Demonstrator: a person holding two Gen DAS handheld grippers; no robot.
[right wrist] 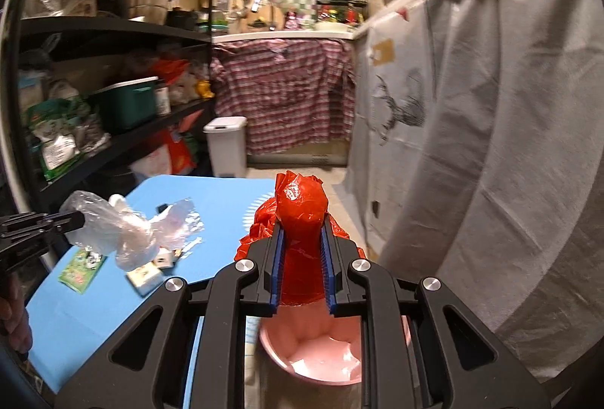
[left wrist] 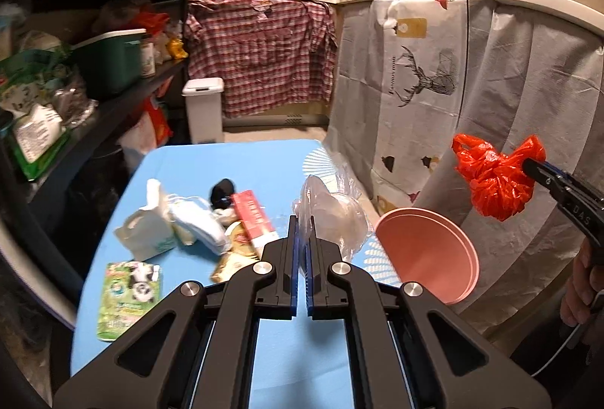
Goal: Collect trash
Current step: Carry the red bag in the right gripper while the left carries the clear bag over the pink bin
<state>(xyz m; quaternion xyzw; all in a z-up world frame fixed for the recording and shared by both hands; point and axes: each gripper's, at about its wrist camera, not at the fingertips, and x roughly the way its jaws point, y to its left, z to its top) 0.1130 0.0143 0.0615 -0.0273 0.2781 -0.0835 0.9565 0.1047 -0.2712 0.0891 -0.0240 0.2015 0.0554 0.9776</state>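
Your right gripper (right wrist: 302, 239) pinches a crumpled red plastic bag (right wrist: 300, 216) between its blue-padded fingers (right wrist: 278, 265); the bag bulges past the fingertips and hangs in the air directly above a pink plastic basin (right wrist: 321, 360) at 6 o'clock in the right wrist view. In the left wrist view the same red bag sits at 3 o'clock, and the letters "DAS" can be read on the right gripper's black body; the rest is cut off.

Your left gripper (left wrist: 302, 231) has its fingers pressed nearly together on a thin clear plastic bag (left wrist: 332, 209), wrinkled and cloudy, which hangs off the table.

On the light blue table (left wrist: 264, 163), at 10 o'clock from the left fingertips, lie a white paper bag (left wrist: 145, 231), a white face mask (left wrist: 200, 220), a small black object (left wrist: 221, 192) and a red carton (left wrist: 251, 212) whose print is too blurred to read. A green panda-print packet (left wrist: 128, 295) lies at 8 o'clock.

Around it: a dark shelving rack (left wrist: 113, 31) of stores at 9 o'clock, a white lidded bin (left wrist: 204, 107) on the floor, a plaid cloth (left wrist: 260, 54) under the counter, and a grey curtain with a stag drawing (left wrist: 426, 76) at 2 o'clock.
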